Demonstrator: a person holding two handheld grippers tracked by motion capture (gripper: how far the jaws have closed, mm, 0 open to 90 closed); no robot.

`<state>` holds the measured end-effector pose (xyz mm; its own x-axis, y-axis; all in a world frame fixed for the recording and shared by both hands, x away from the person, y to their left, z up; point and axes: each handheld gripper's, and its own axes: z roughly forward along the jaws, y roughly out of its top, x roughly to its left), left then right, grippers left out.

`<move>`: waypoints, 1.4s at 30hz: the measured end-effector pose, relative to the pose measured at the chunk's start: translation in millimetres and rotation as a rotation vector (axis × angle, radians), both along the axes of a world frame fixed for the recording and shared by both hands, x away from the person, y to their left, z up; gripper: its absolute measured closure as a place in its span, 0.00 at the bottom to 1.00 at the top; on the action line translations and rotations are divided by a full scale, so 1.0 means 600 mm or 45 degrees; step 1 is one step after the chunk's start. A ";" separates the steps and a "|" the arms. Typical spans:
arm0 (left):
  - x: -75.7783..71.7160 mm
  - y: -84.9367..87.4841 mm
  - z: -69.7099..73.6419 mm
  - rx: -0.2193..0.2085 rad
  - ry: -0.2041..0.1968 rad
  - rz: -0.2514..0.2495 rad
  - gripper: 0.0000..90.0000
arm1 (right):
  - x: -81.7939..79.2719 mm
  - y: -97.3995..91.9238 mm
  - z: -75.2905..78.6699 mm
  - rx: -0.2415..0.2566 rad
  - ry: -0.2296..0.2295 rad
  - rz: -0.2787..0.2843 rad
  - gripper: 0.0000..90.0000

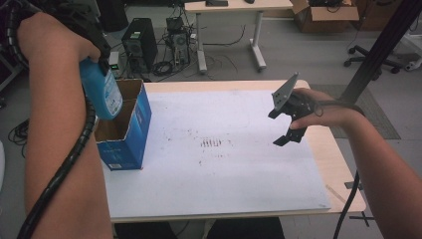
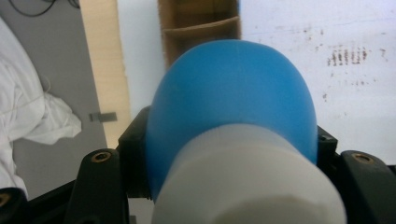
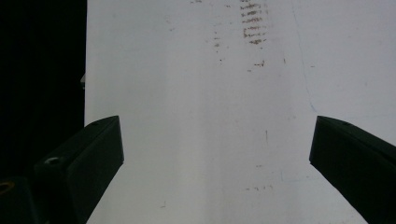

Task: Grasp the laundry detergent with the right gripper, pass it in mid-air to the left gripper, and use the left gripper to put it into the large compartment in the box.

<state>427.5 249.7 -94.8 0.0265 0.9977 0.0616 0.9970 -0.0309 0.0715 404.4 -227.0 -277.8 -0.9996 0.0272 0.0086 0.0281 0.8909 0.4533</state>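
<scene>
On the left side, the left gripper (image 2: 229, 154) is squeezing a blue bottle (image 1: 102, 92) with a white cap (image 2: 247, 182), and its black jaws are pressing on both sides of the bottle. In the high view the bottle is hanging bottom down, up in the air, just over the open top of a blue cardboard box (image 1: 134, 129). The box is standing upright near the left edge of the table (image 1: 343, 159), on a big white sheet (image 1: 224, 169) that is covering most of the table top. A cardboard wall inside the box is splitting it into parts, and I cannot tell which part the bottle is over. In the middle, the white sheet is showing some small dark marks (image 1: 211, 143). On the right side, the right gripper (image 1: 284, 128) is hanging in the air over the sheet, well apart from the box and the bottle. Its two jaws are standing wide apart with nothing between them, and they are pointing down at the sheet.
</scene>
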 end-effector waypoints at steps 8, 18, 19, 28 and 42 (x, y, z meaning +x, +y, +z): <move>0.002 0.016 -0.032 -0.015 -0.004 0.050 0.42 | -0.001 0.003 -0.002 -0.013 0.009 0.013 0.03; 0.005 0.023 -0.075 -0.047 0.030 0.058 0.42 | -0.006 0.000 -0.003 -0.002 0.004 0.003 0.03; 0.006 0.023 -0.085 -0.045 0.040 0.058 0.42 | -0.006 -0.001 -0.004 0.000 0.006 0.004 0.03; 0.005 0.028 -0.126 -0.044 0.053 0.051 0.42 | -0.007 -0.002 -0.008 -0.017 0.031 0.006 0.03; 0.006 0.020 -0.197 -0.011 0.069 0.005 0.42 | -0.007 0.005 -0.012 -0.017 0.036 0.011 0.03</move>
<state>431.0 261.5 -212.9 0.0259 0.9983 0.0518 0.9995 -0.0269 0.0180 400.0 -224.3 -285.1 -0.9991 0.0191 0.0366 0.0333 0.8970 0.4407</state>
